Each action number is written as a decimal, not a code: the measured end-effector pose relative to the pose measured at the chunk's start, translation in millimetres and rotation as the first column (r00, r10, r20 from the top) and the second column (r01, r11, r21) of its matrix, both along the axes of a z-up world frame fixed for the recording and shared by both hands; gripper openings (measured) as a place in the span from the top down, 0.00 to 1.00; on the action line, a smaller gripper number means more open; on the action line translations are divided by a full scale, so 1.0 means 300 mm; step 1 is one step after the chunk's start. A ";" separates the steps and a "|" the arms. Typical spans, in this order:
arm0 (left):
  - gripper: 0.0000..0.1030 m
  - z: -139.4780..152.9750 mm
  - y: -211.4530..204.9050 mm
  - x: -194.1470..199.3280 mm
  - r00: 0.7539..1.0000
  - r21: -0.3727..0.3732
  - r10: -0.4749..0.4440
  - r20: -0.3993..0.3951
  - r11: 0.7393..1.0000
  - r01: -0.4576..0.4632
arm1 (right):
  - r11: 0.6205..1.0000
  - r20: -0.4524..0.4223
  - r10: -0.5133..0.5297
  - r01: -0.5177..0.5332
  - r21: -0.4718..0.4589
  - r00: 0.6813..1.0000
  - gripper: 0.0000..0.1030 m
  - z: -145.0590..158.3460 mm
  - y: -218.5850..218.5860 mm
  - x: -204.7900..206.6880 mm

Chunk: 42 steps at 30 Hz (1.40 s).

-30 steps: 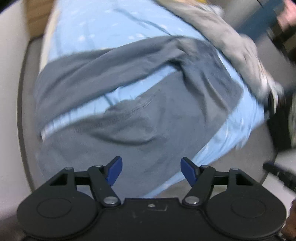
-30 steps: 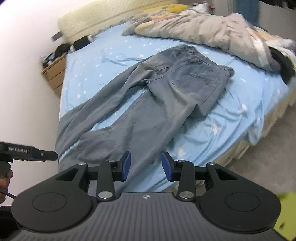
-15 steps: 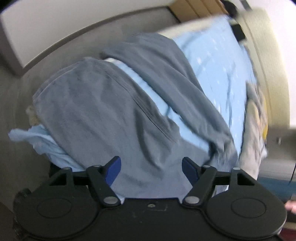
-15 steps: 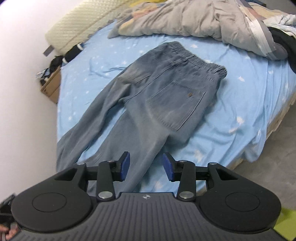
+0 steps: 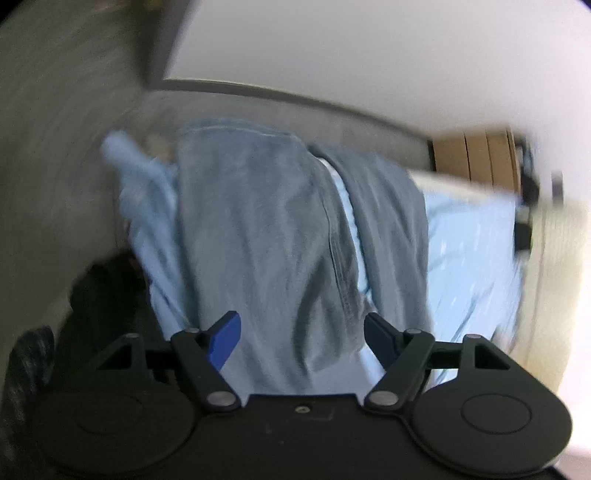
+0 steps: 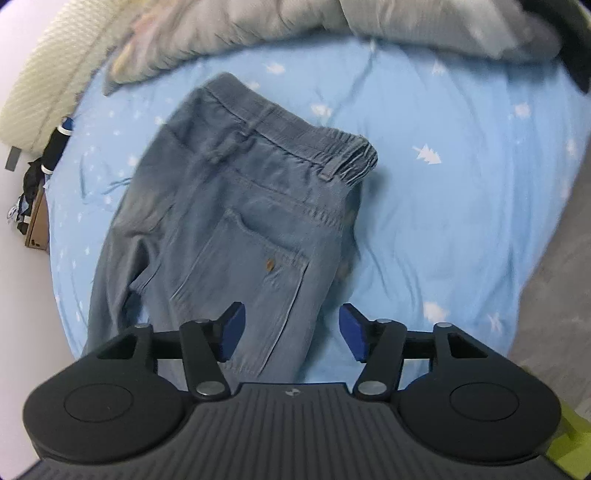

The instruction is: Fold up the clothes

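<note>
Grey-blue jeans point(image 6: 236, 206) lie flat on the light blue bed sheet point(image 6: 461, 192), back pocket up, waistband toward the far side. My right gripper point(image 6: 291, 334) is open and empty, hovering above the seat of the jeans. In the blurred left wrist view, the two jean legs point(image 5: 266, 236) hang over the bed's edge toward the floor. My left gripper point(image 5: 301, 341) is open and empty above the upper leg fabric.
A grey quilt point(image 6: 332, 29) is heaped at the far side of the bed. A cream headboard point(image 6: 40, 81) and a cardboard box point(image 6: 37, 225) sit at the left. Grey floor point(image 6: 561, 295) lies at the right. A white wall point(image 5: 369, 55) is beyond the legs.
The right gripper has moved in over the jeans' seat and opened wider. The left view has swung round quickly toward the leg ends; it stays open.
</note>
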<state>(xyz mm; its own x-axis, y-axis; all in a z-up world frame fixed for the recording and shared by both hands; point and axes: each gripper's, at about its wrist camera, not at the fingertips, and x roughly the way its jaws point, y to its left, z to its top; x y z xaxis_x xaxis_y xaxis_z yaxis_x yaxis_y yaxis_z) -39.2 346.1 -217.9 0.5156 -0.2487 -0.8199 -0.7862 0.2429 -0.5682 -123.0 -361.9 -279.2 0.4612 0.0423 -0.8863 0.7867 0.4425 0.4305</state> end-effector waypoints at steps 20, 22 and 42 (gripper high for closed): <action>0.38 -0.256 0.000 -0.066 0.989 -0.063 0.116 -0.088 0.991 -0.121 | 0.997 -0.063 -0.071 0.069 -0.034 0.995 0.99 -0.006 -0.109 0.155; 0.38 -0.308 -0.016 -0.042 0.988 -0.060 0.068 -0.141 0.995 -0.077 | 0.996 -0.059 -0.075 0.073 -0.047 0.995 0.99 0.045 -0.102 0.165; 0.98 -0.336 -0.052 0.039 0.991 -0.004 -0.016 -0.129 1.000 0.016 | 0.993 -0.104 -0.056 0.044 -0.110 0.993 0.99 0.096 -0.086 0.296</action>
<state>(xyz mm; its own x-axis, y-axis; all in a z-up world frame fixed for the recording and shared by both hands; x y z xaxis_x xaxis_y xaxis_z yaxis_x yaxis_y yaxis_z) -27.4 330.5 -318.7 0.4014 -0.2587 -0.8786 -0.8492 0.2544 -0.4628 -34.1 -387.8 -250.4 0.3626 -0.0768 -0.9288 0.8479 0.4409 0.2946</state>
